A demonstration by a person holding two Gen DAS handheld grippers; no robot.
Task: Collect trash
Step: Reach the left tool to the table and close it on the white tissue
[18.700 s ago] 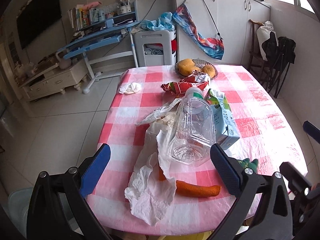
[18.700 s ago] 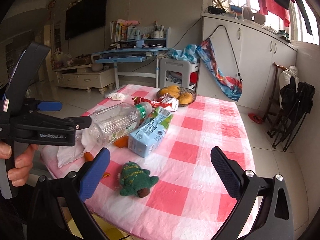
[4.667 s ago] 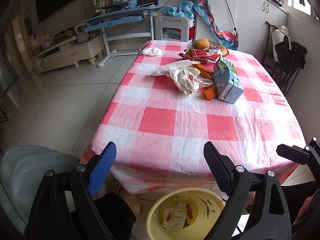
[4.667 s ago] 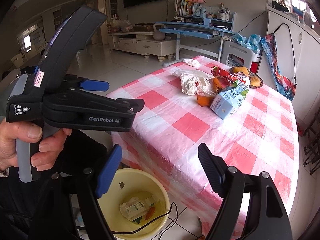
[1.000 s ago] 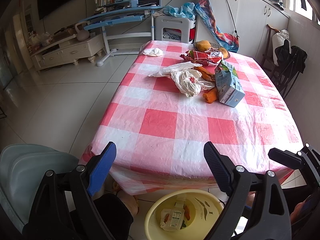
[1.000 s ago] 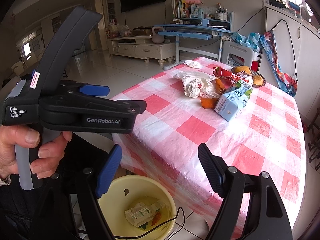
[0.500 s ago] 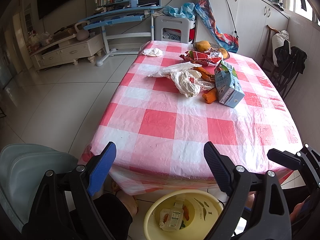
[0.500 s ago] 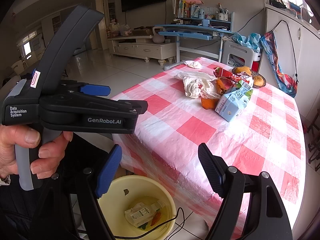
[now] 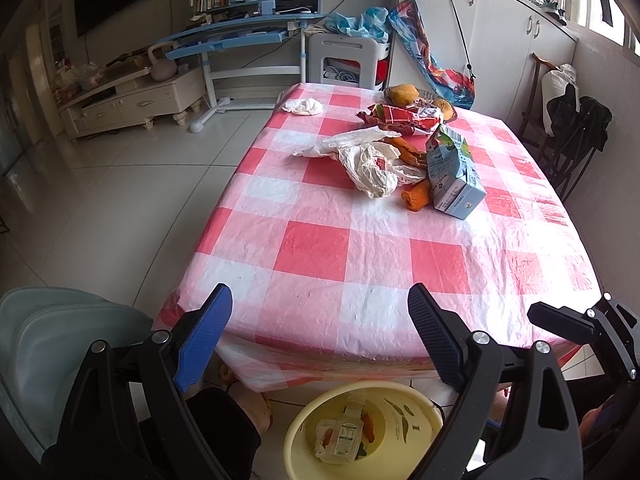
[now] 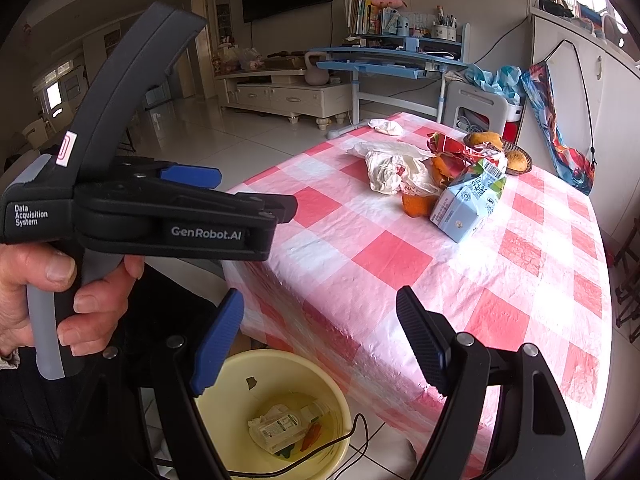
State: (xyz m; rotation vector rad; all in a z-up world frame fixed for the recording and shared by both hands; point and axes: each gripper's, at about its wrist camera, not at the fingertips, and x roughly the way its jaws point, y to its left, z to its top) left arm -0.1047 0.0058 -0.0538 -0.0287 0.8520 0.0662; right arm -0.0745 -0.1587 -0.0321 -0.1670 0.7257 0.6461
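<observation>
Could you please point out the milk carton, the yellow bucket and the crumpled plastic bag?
milk carton (image 9: 454,178), left wrist view, its side panel.
yellow bucket (image 10: 344,408), right wrist view, its rim.
plastic bag (image 9: 370,168), left wrist view, its crumpled middle.

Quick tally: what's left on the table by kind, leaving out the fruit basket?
Milk carton: 1
Red snack wrapper: 1
White plastic bags: 2
Crumpled tissue: 1
Carrot pieces showing: 2
Total: 7

Both wrist cameras are looking steeply down from just beyond the table's near edge, sharing the bin below and the litter farther along it.
</observation>
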